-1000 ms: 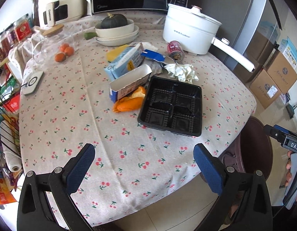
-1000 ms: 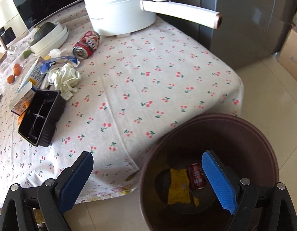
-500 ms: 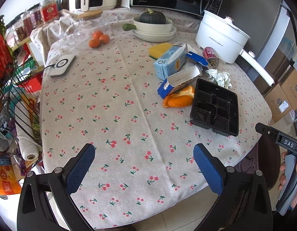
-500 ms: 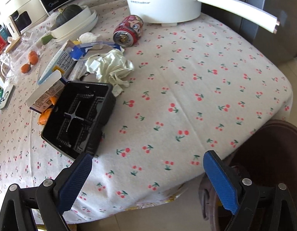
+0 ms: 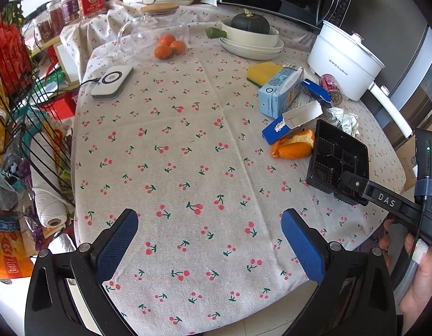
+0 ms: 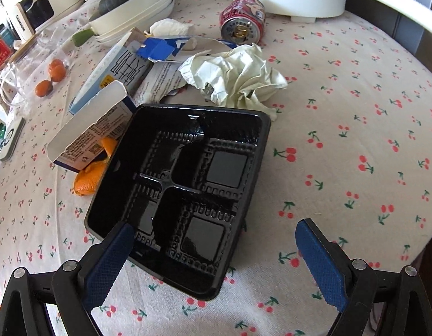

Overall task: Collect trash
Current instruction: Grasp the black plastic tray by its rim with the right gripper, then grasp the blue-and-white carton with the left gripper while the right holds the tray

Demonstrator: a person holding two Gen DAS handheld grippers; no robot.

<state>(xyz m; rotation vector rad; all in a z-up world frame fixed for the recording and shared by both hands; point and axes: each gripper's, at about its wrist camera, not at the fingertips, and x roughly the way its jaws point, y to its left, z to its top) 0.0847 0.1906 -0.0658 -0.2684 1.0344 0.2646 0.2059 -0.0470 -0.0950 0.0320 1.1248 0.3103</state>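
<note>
A black plastic compartment tray lies on the cherry-print tablecloth near the right edge. My right gripper is open right at its near corner, the left finger over the tray's rim. Behind the tray lie crumpled paper, a red can on its side, torn blue-and-white cartons and orange peel. My left gripper hangs open over bare cloth at the table's near edge, well left of the trash.
A white electric pot, stacked bowls with a squash, a glass jar and tangerines, a yellow sponge and a white charger puck share the table. A wire rack stands at left. A hand holds the right tool.
The right gripper swung from the brown bin up over the table to the black tray. The left gripper drifted left and back, widening its view of the table.
</note>
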